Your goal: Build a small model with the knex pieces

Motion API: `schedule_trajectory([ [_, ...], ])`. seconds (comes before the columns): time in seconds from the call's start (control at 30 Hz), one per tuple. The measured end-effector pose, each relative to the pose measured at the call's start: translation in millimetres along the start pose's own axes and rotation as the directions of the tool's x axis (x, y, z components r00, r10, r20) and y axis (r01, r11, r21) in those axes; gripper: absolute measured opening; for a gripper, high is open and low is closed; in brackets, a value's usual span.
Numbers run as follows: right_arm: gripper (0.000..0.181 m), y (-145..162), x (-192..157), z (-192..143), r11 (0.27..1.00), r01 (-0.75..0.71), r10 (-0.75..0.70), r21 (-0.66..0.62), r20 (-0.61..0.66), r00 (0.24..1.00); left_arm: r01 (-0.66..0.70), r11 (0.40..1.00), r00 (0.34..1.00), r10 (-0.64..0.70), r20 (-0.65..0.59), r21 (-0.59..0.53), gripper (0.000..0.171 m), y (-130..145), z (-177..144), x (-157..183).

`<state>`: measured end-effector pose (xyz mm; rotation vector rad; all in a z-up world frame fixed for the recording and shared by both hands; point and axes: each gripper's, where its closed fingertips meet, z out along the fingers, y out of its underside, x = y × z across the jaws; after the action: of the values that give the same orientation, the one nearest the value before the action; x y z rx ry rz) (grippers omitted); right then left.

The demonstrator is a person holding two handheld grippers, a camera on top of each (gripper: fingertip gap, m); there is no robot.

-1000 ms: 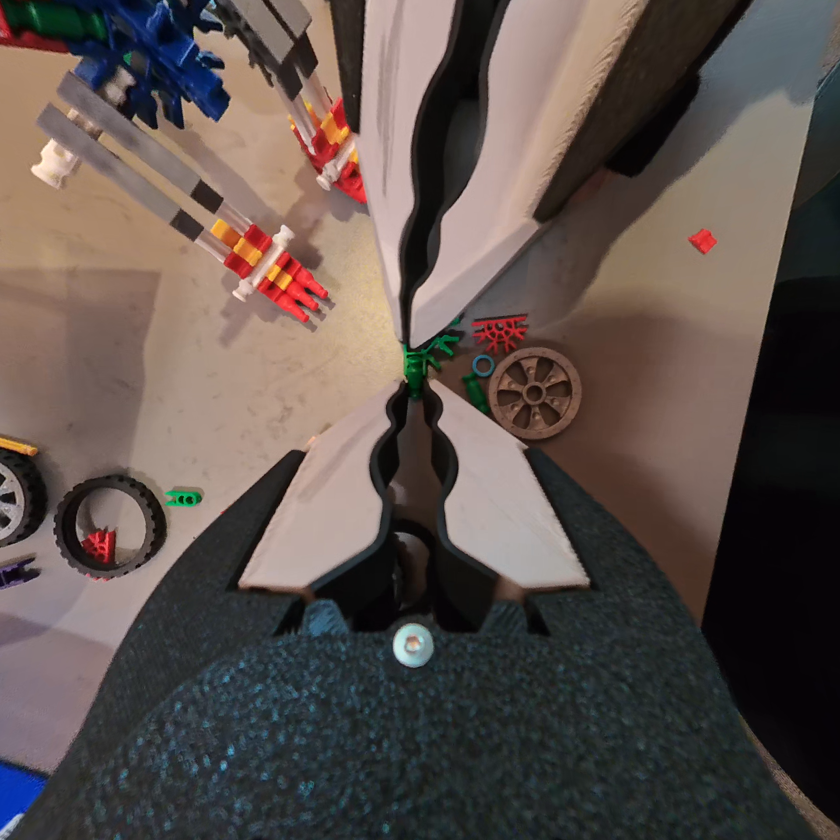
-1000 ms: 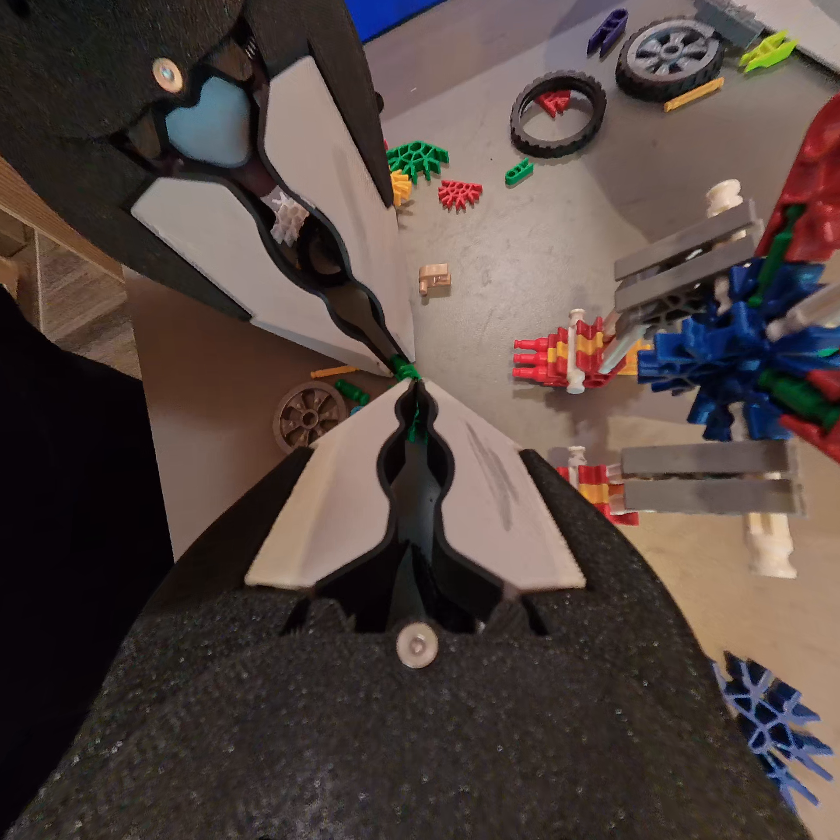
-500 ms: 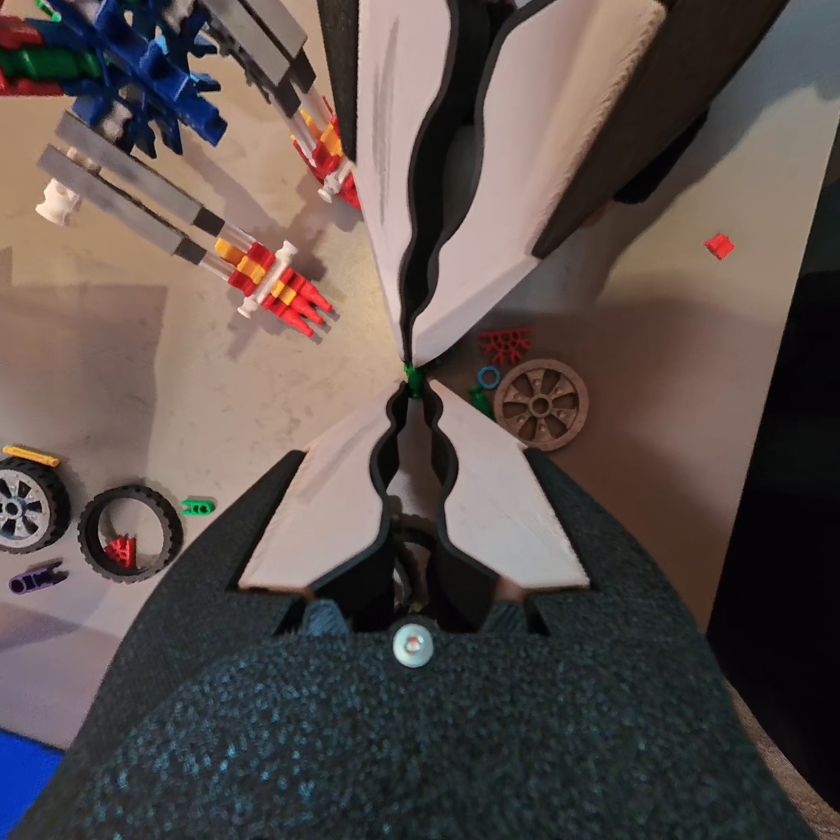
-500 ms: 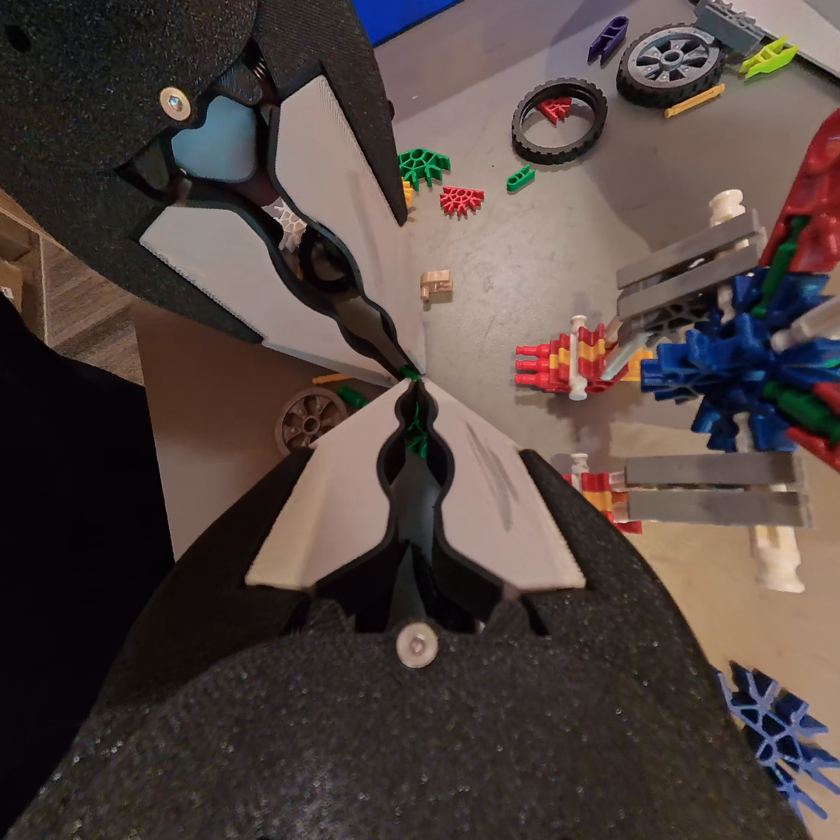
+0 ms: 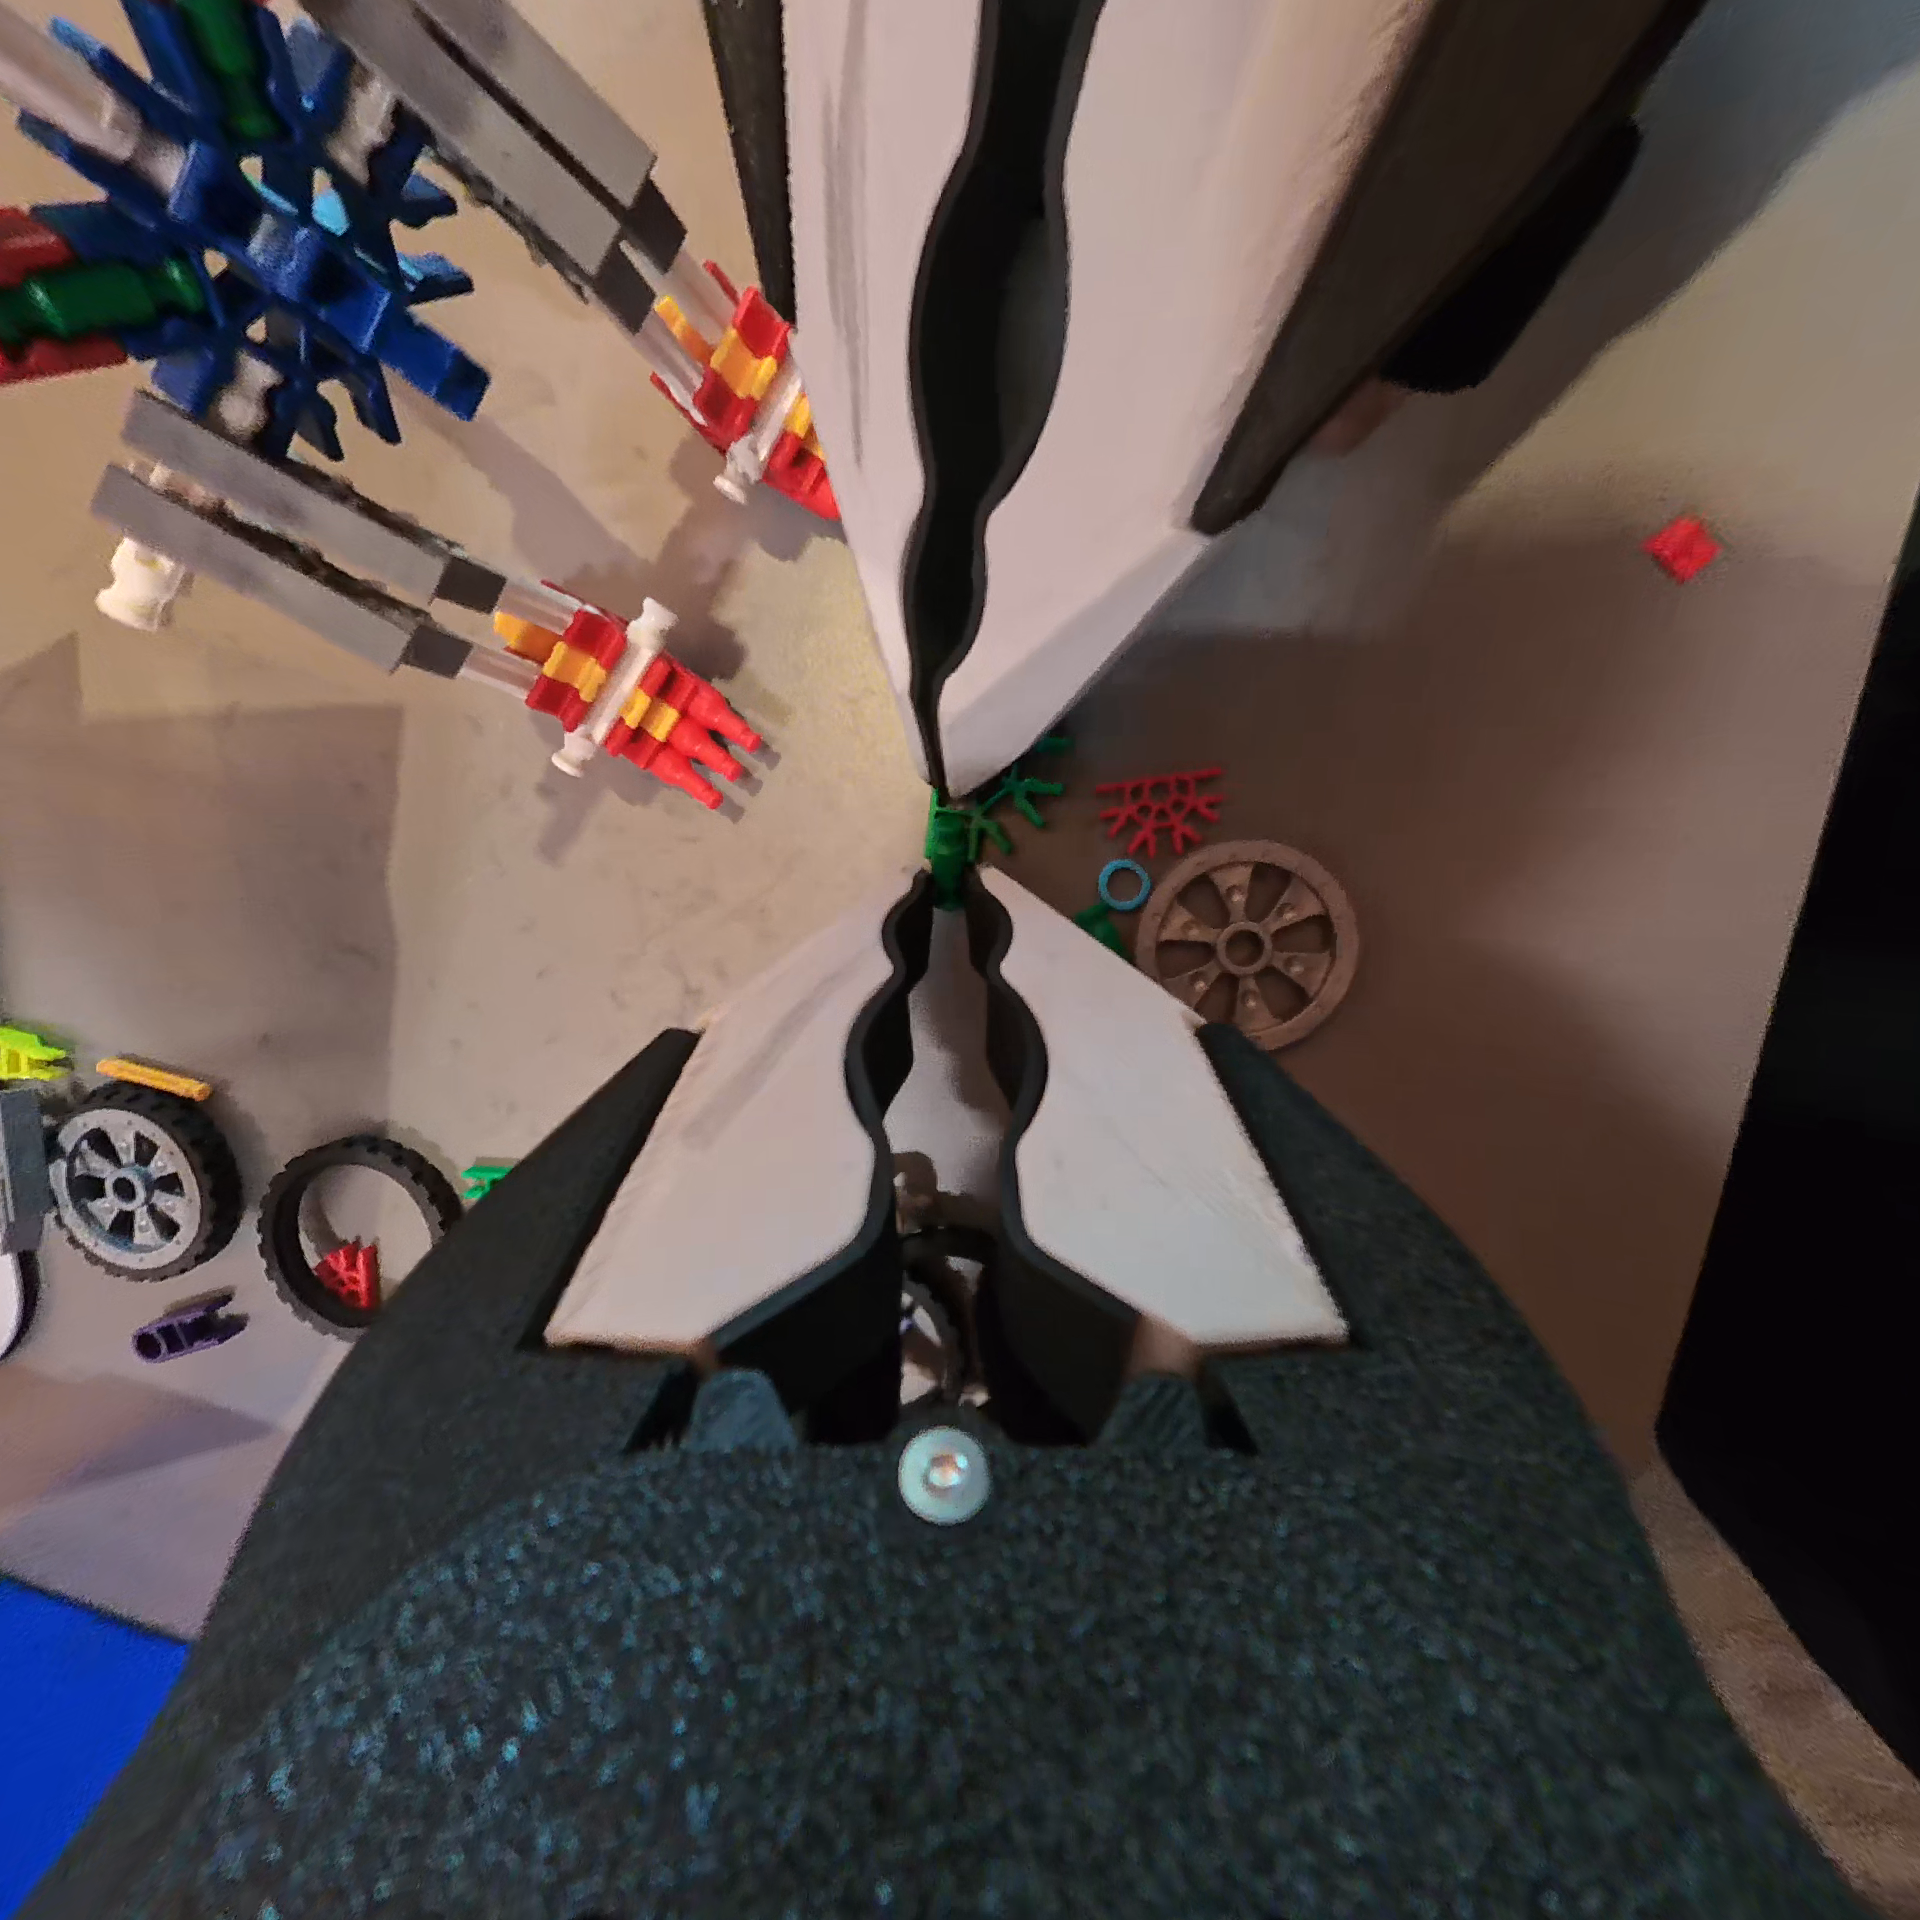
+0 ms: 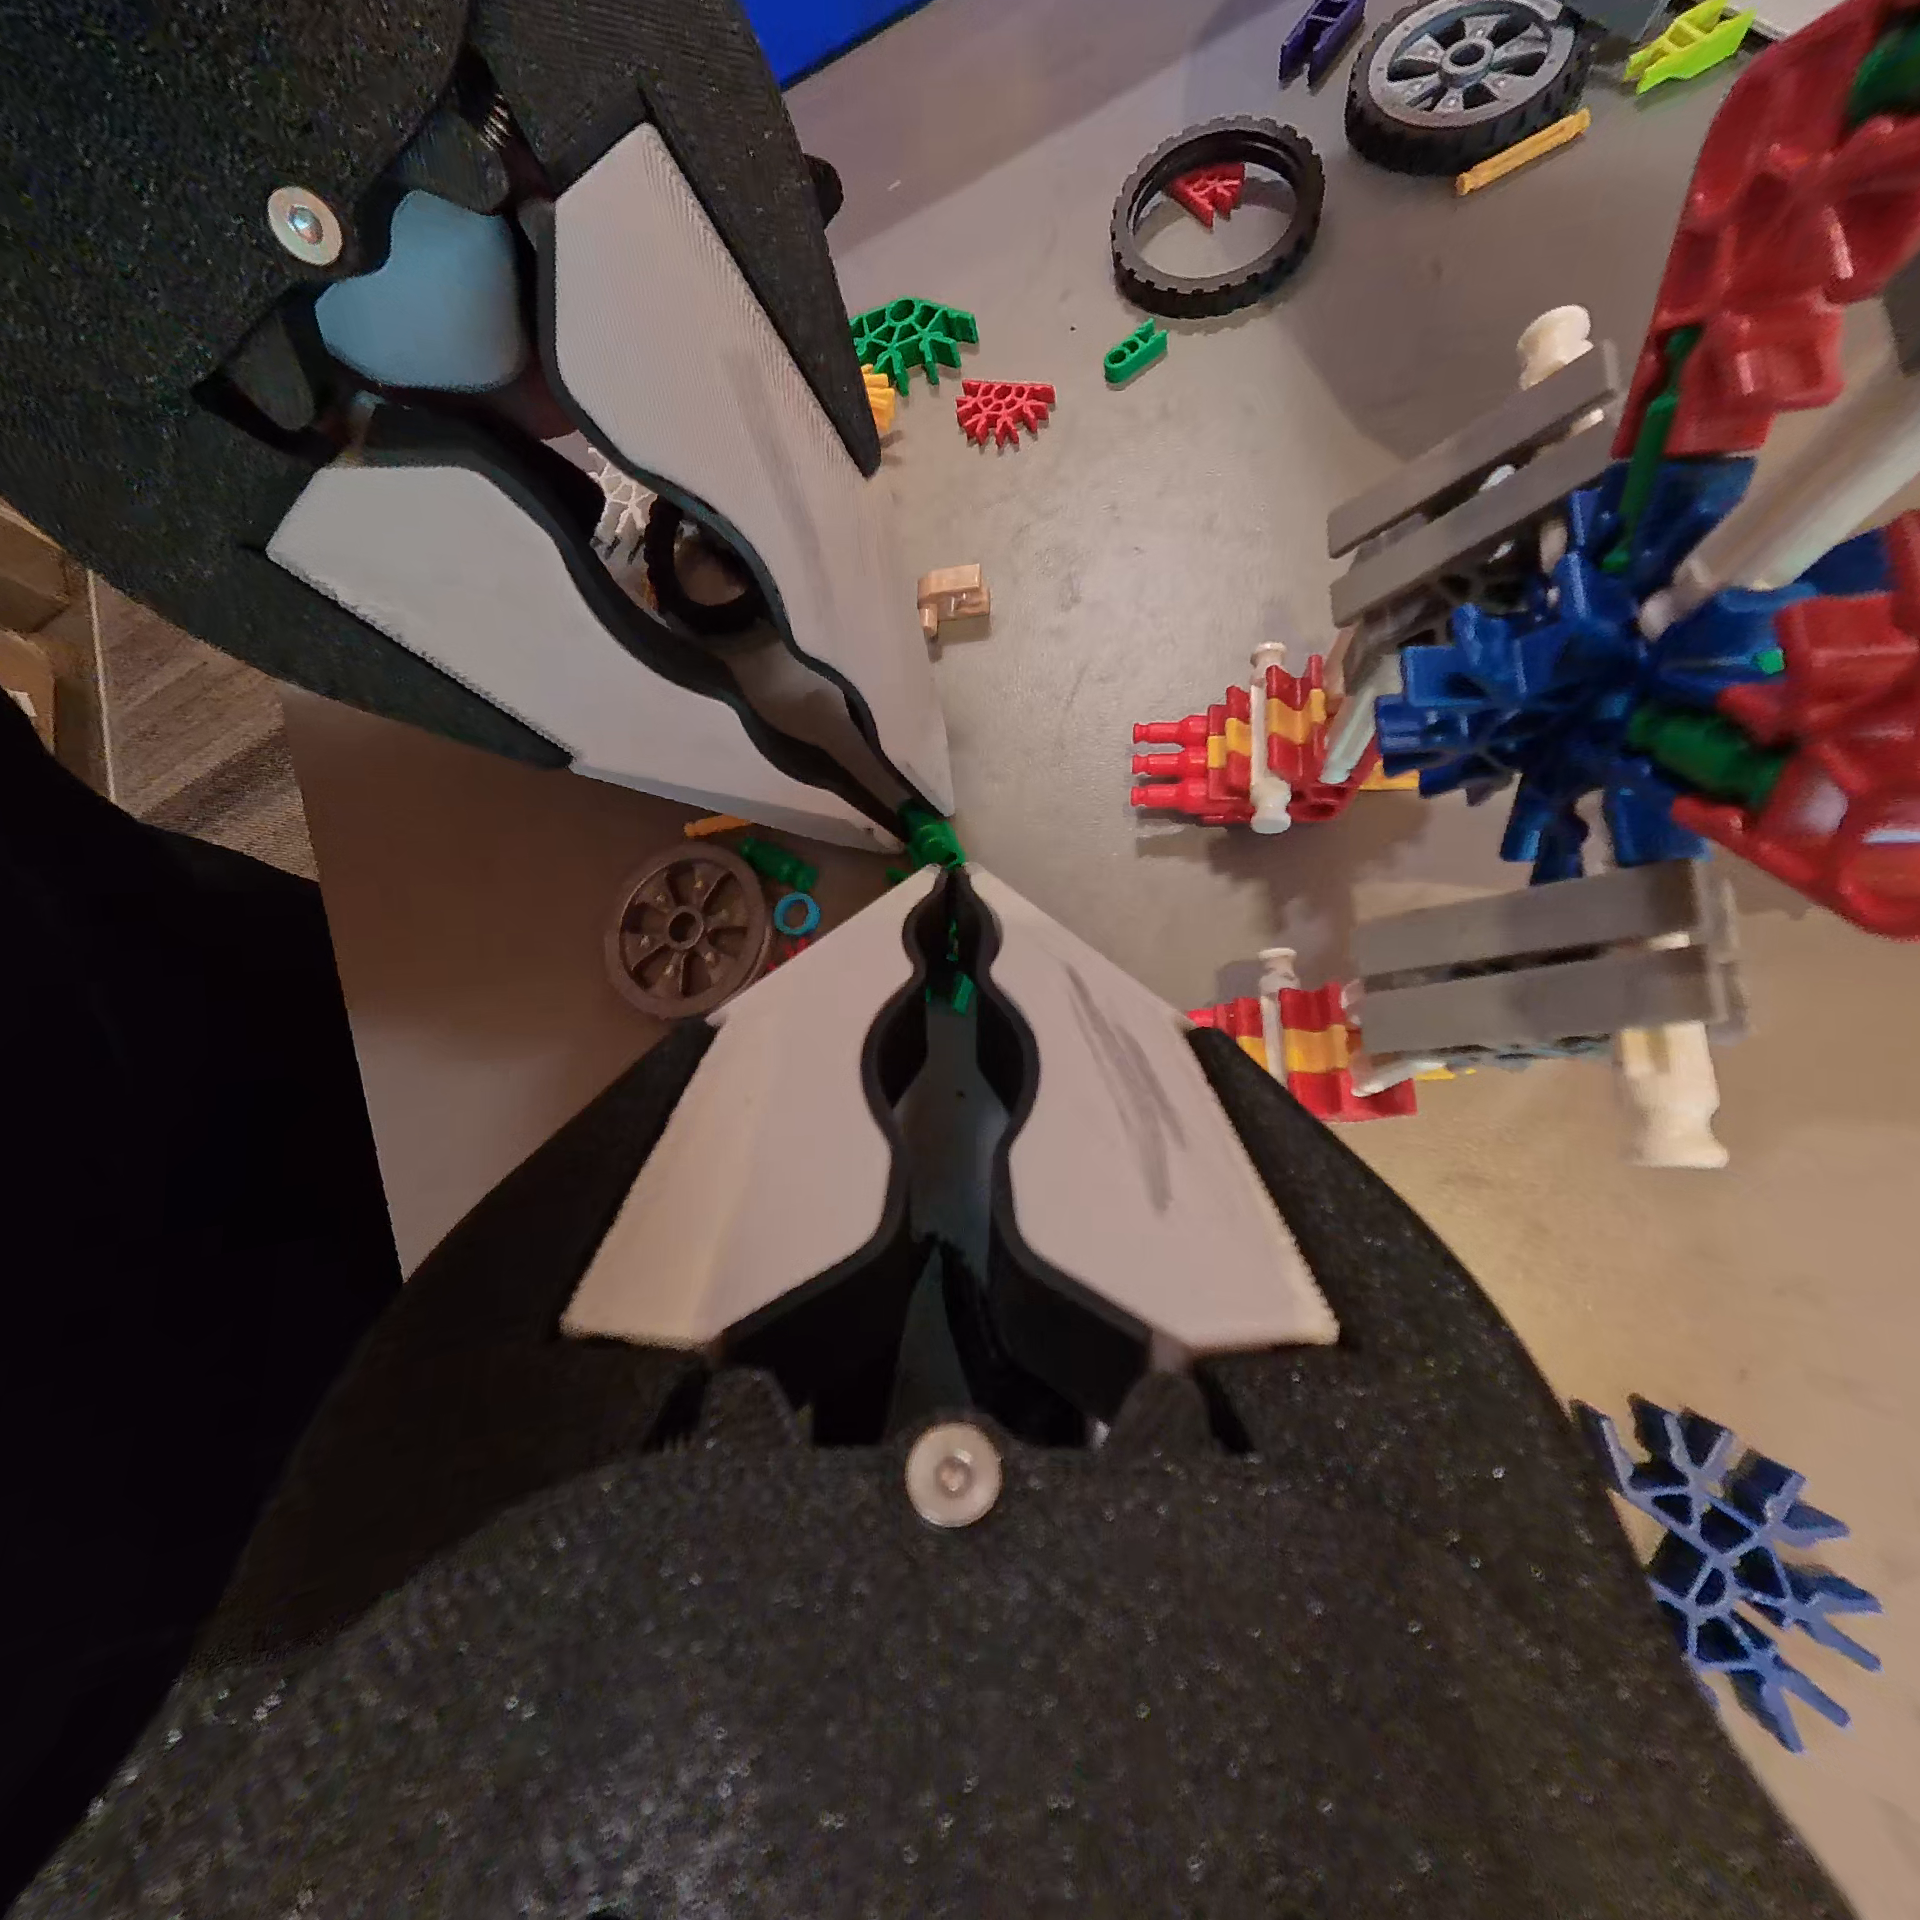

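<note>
My left gripper (image 5: 945, 896) and right gripper (image 6: 948, 881) are both shut and meet tip to tip above the table. A small green plastic construction piece (image 5: 948, 840) is pinched between the two sets of tips; it also shows in the right wrist view (image 6: 928, 834). More green (image 6: 951, 982) shows inside the right gripper's jaws. In the left wrist view the right gripper comes down from the top; in the right wrist view the left gripper comes in from the upper left. A brown wheel hub (image 5: 1245, 945) lies on the table just beyond the tips.
A built model of blue connectors, grey plates and red-yellow pieces (image 6: 1558, 707) stands close by. Loose parts lie around: a red connector (image 5: 1158, 805), a blue ring (image 5: 1124, 885), a black tyre (image 5: 353, 1231), a tyred wheel (image 5: 135, 1184), a tan piece (image 6: 954, 603). The table edge (image 5: 1860, 935) is near. Both grippers' tips are close together, under 4 cm apart. About 5 cm separates my left fingertips from the brown wheel hub (image 5: 1245, 945). It is also in sight in the right wrist view (image 6: 684, 927).
Both grippers stay shut tip to tip on the green piece. The pair has drifted slightly over the table, and the left gripper has tilted a little against the right one.
</note>
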<state>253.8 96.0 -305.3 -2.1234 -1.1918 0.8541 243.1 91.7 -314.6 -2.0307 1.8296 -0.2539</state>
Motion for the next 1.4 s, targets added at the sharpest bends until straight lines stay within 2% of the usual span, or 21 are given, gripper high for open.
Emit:
schedule_trajectory([
  [0.27, 0.000, -1.2, -0.7, -0.2, 1.000, -0.001, 0.001, 0.010, 0.008, 1.000, -0.044, 0.998, 0.998, 0.045, 0.031, -0.043, 0.004, -3.2, 2.3, -0.2],
  [0.47, 0.000, -5.2, 2.3, -8.7, 0.997, -0.043, 0.041, 0.061, 0.028, 0.999, 0.006, 0.999, 1.000, -0.006, 0.021, 0.032, 0.011, -8.0, -3.6, -0.3],
  [0.63, 0.000, -1.3, 4.6, -10.8, 0.998, -0.050, 0.048, 0.049, 0.025, 0.999, 0.056, 0.991, 0.998, -0.057, 0.004, 0.123, 0.003, -14.3, -10.9, -1.8],
  [0.8, 0.000, 3.7, 3.6, -6.0, 1.000, -0.028, 0.028, 0.005, 0.014, 0.999, 0.051, 0.993, 0.999, -0.050, -0.010, 0.107, 0.000, -12.9, -3.0, -1.4],
  [1.4, 0.000, 4.0, 3.8, -5.1, 0.999, -0.047, 0.047, 0.001, 0.033, 0.998, 0.072, 0.988, 0.997, -0.068, -0.041, 0.133, 0.000, -13.7, -2.4, -1.1],
])
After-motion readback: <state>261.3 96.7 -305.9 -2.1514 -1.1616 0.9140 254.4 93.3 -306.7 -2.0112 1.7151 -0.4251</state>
